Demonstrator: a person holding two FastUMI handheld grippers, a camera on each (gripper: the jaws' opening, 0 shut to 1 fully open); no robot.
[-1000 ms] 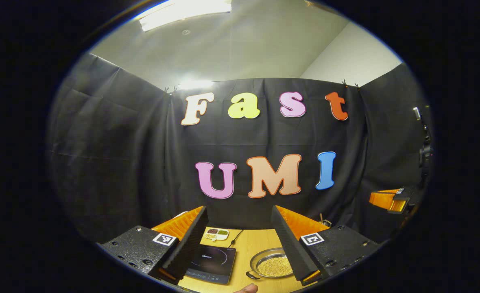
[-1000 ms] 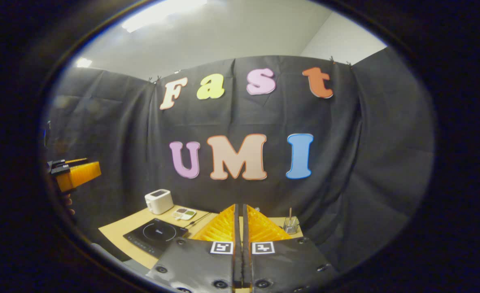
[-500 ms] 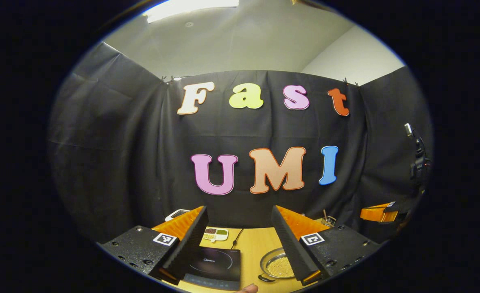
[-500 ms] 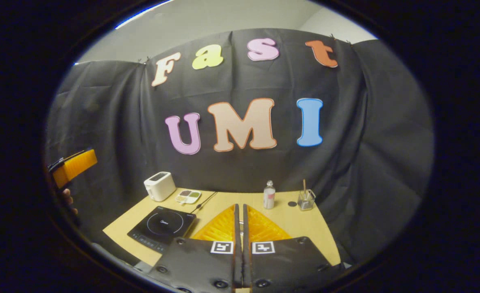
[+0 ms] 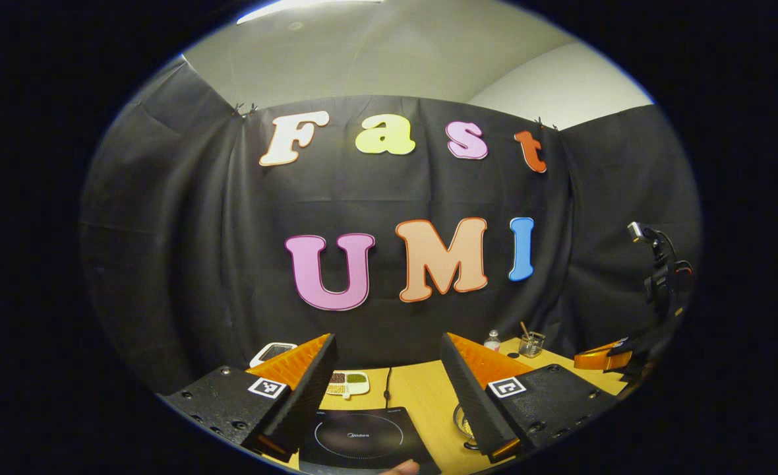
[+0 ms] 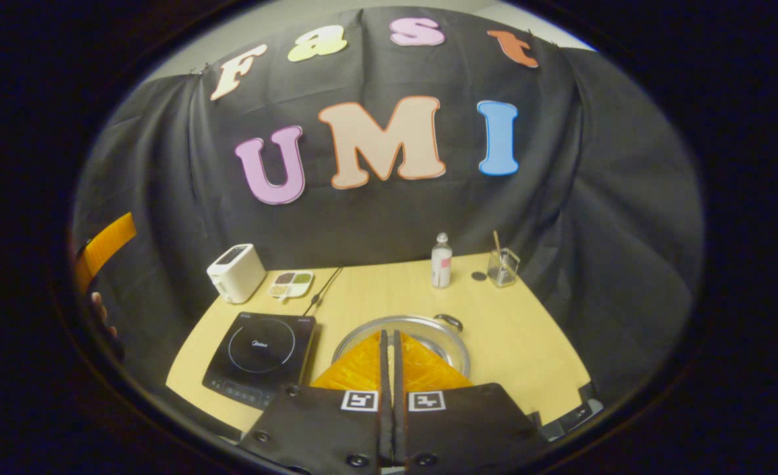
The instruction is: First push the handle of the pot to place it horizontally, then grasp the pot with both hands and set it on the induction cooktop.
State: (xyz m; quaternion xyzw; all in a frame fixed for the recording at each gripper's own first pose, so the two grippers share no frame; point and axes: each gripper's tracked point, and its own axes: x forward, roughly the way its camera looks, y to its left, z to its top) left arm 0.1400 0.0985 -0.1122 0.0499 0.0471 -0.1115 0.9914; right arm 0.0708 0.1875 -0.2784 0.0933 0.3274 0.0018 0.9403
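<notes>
Pot (image 6: 428, 330) sits on the wooden table (image 6: 527, 343), just to the right of the induction cooktop (image 6: 260, 353) and not on it; in your right gripper view its round metal rim curves behind your fingers, and one small dark handle (image 6: 449, 321) shows at the far right of the rim. Your right gripper (image 6: 389, 346) hovers above the near side of the pot with its two fingers pressed together, nothing between them. Your left gripper (image 5: 388, 349) is held high with its fingers spread wide apart, and between them you look down on the cooktop (image 5: 362, 439), with a sliver of the pot (image 5: 461, 422) showing beside its right finger. At the back of the table stand a white toaster (image 6: 236, 272), a small divided dish (image 6: 291, 284) of grains, a clear bottle (image 6: 441, 261) and a glass (image 6: 502, 266) with a stick in it. A dark cord (image 6: 323, 290) runs from the cooktop toward the wall.
</notes>
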